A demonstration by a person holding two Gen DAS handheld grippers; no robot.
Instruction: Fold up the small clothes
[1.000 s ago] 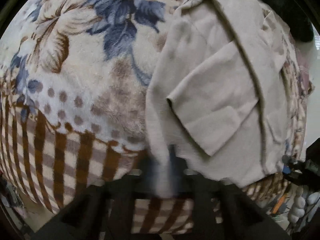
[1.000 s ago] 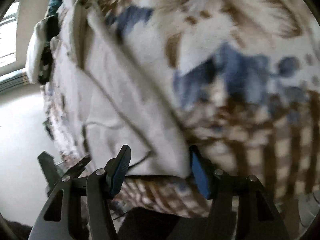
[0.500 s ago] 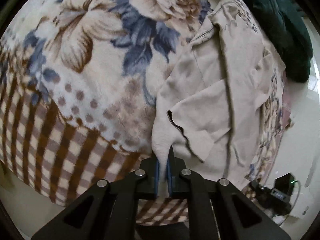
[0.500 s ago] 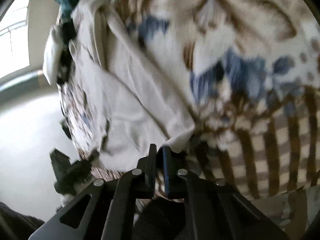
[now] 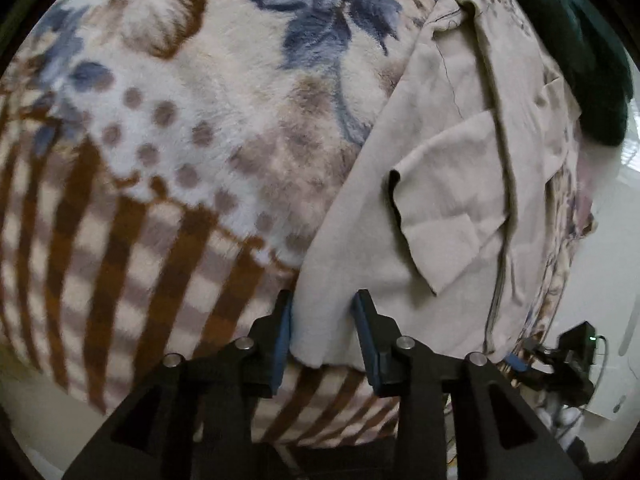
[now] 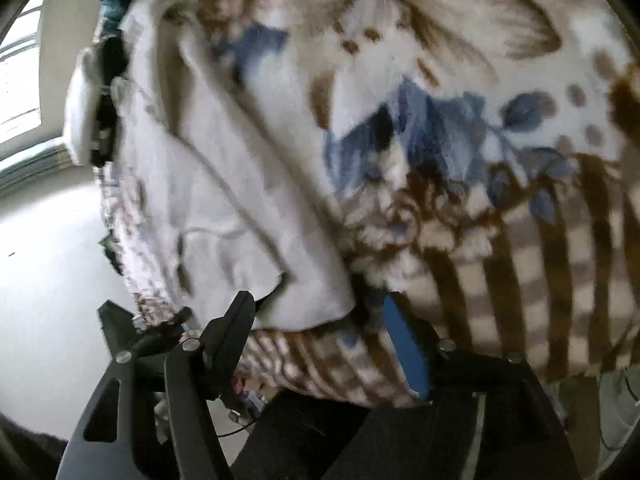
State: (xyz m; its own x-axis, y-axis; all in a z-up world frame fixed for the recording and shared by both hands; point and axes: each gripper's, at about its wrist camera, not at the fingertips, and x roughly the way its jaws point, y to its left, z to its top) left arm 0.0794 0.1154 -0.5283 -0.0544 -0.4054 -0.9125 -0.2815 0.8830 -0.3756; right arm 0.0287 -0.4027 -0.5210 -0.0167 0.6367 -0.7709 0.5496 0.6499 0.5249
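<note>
A beige garment (image 5: pixel 448 216) lies flat on the floral blanket (image 5: pixel 192 128), with one flap folded over its middle. My left gripper (image 5: pixel 324 324) is at the garment's near left corner. Its jaws are opening, and the cloth lies loosely between the blue pads (image 5: pixel 285 332). In the right wrist view the same garment (image 6: pixel 216 184) fills the left half. My right gripper (image 6: pixel 320 320) straddles its other near corner. Those jaws are opening wide too, and the pads do not press the cloth. The right gripper's black frame (image 5: pixel 532 354) also shows low on the right of the left wrist view.
A dark green cloth (image 5: pixel 580 60) is heaped at the blanket's far right corner. The blanket's striped border (image 5: pixel 120 280) hangs over the near edge. Pale floor (image 6: pixel 48 280) and a bright window (image 6: pixel 20 80) lie beyond the bed, with a white object (image 6: pixel 80 120) by the far end.
Half a second ago both grippers were shut on the garment's near corners. Now both sets of jaws stand apart and the hem rests on the blanket.
</note>
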